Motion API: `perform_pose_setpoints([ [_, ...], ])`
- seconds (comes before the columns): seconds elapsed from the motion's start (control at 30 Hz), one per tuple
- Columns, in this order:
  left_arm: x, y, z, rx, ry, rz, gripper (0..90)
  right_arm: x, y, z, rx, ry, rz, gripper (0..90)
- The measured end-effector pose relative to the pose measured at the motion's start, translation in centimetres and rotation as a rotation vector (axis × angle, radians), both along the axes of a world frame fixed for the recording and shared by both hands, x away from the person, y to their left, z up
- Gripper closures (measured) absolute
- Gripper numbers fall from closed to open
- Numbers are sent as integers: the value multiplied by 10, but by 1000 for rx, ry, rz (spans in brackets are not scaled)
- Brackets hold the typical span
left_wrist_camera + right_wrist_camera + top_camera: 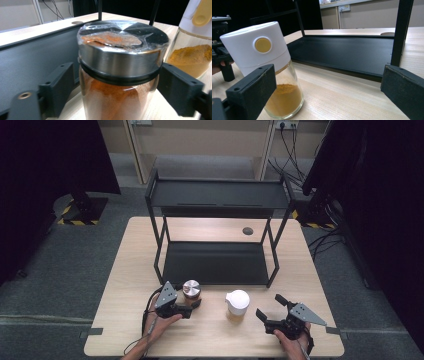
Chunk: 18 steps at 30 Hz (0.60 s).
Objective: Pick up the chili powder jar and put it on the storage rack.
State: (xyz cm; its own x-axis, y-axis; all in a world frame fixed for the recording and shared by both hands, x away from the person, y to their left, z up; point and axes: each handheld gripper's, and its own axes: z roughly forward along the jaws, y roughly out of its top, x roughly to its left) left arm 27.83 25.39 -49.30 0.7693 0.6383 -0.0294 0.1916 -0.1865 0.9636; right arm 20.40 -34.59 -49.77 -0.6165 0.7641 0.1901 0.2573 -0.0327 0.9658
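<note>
— Standing near the front of the wooden table [130, 270], just ahead of the black shelf rack [216, 262], is a glass spice jar [191, 290] with a steel lid. What is in it?

— Reddish-orange powder; some of it clings under the clear top of the lid in the left gripper view. The left gripper [192, 306] has its jaws on either side of the jar, below the lid. The right-hand jaw looks to be touching the glass; the left-hand one stands a little off it, so I cannot tell whether the jar is clamped.

— And beside it?

— A second jar [237, 305], glass with a tall white cap and a yellow round button, holding yellow-ochre powder. It stands to the right of the steel-lidded one, apart from it.

— The other hand?

— The right gripper [272, 311] rests near the table's front right, jaws spread wide, nothing between them. In its own view the white-capped jar stands just beyond the left-hand jaw, and the rack's lower tray [352, 53] lies behind.
</note>
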Motion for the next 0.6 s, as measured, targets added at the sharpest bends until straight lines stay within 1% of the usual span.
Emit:
perform_pose_setpoints([
  [0.13, 1, -2, 1, 11, -1, 0, 290, 0, 0, 0, 2, 4, 1, 4],
  [0.17, 1, -3, 1, 12, 0, 1, 298, 0, 0, 0, 3, 4, 1, 4],
  [0.4, 1, -4, 4, 23, 0, 5, 302, 0, 0, 0, 5, 5, 2, 4],
  [0.5, -1, -4, 5, 34, -13, 8, 303, 0, 0, 0, 6, 3, 3, 4],
  [0.6, -2, -2, 7, 22, -17, 13, 304, 0, 0, 0, 6, 3, 4, 4],
])
